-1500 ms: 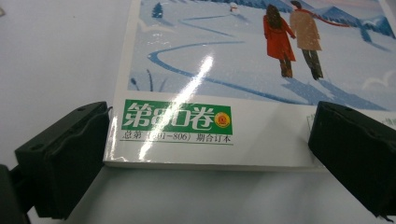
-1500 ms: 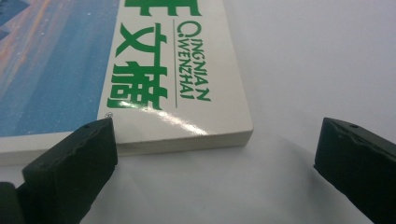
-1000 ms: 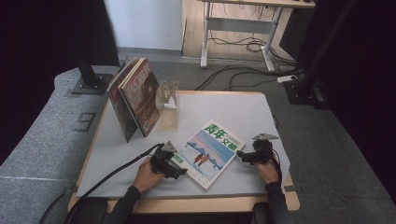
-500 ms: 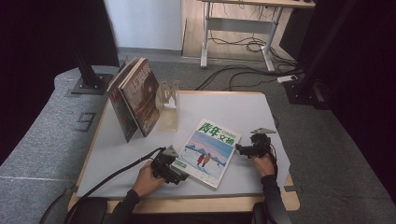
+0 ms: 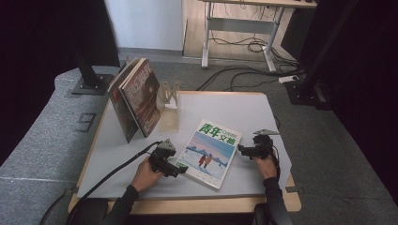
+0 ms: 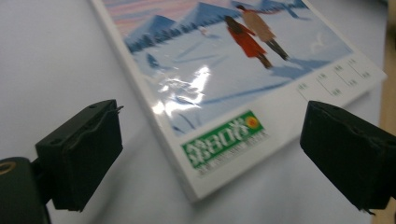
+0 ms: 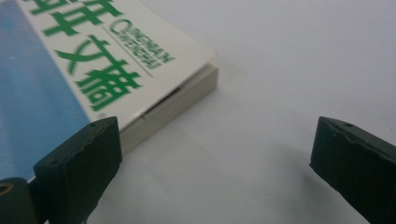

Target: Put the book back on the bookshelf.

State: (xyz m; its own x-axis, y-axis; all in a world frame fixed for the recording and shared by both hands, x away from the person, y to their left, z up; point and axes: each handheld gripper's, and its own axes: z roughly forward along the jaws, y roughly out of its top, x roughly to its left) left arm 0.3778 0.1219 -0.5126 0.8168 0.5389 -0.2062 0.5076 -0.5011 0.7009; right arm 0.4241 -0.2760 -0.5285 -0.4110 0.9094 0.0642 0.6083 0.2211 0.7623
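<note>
A magazine (image 5: 209,152) with a snowy cover and green title lies flat on the white table (image 5: 244,112). My left gripper (image 5: 180,168) is at its near left corner. In the left gripper view that corner (image 6: 219,154) lies between the wide jaws of my left gripper (image 6: 210,158), and neither pad touches it. The jaws have just been closing slightly. My right gripper (image 5: 241,151) points at the magazine's right edge. In the right gripper view the magazine's corner (image 7: 140,70) lies just ahead of the left pad of my right gripper (image 7: 215,168), whose jaws stand open over bare table.
Several magazines (image 5: 138,98) stand leaning at the back left against a clear stand (image 5: 169,105). The table's wooden front edge (image 5: 187,204) runs below my forearms. A desk and floor cables (image 5: 244,47) lie beyond the table.
Both hands have barely shifted and the magazine lies in about the same place.
</note>
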